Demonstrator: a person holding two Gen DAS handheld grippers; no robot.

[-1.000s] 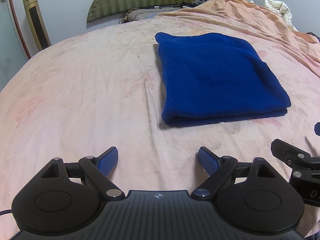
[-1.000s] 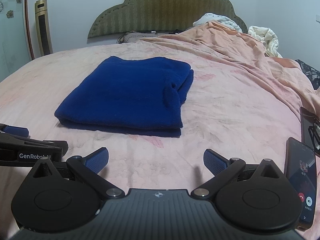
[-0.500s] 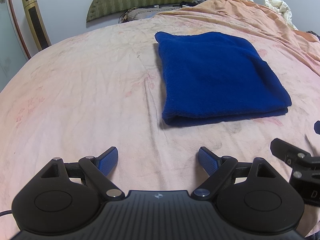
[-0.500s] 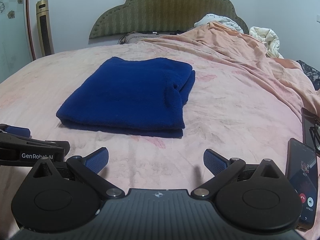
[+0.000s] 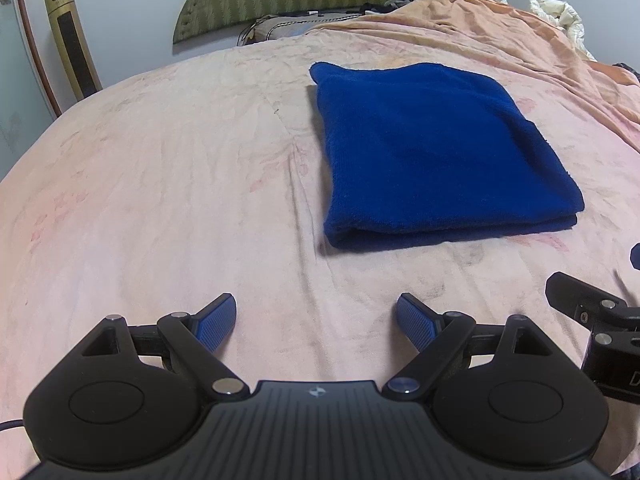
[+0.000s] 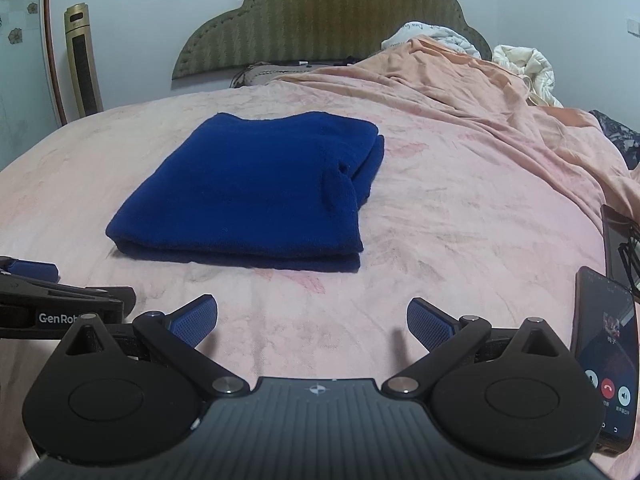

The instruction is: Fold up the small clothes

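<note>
Your left gripper [image 5: 316, 322] and right gripper [image 6: 312, 322] hover near, jaws spread, empty — the dark blue fleece garment [image 6: 248, 192] lies folded beyond them, apparently finished.

Folded blue garment [image 6: 248, 196] flat mid-bed on pink bedsheet [image 6: 460, 208]. Right gripper [image 6: 312, 322] wide apart, empty, short of it. Phone [image 6: 608, 356] at bed's right edge, screen lit.

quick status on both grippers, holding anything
left gripper: open, holding nothing
right gripper: open, holding nothing
</note>
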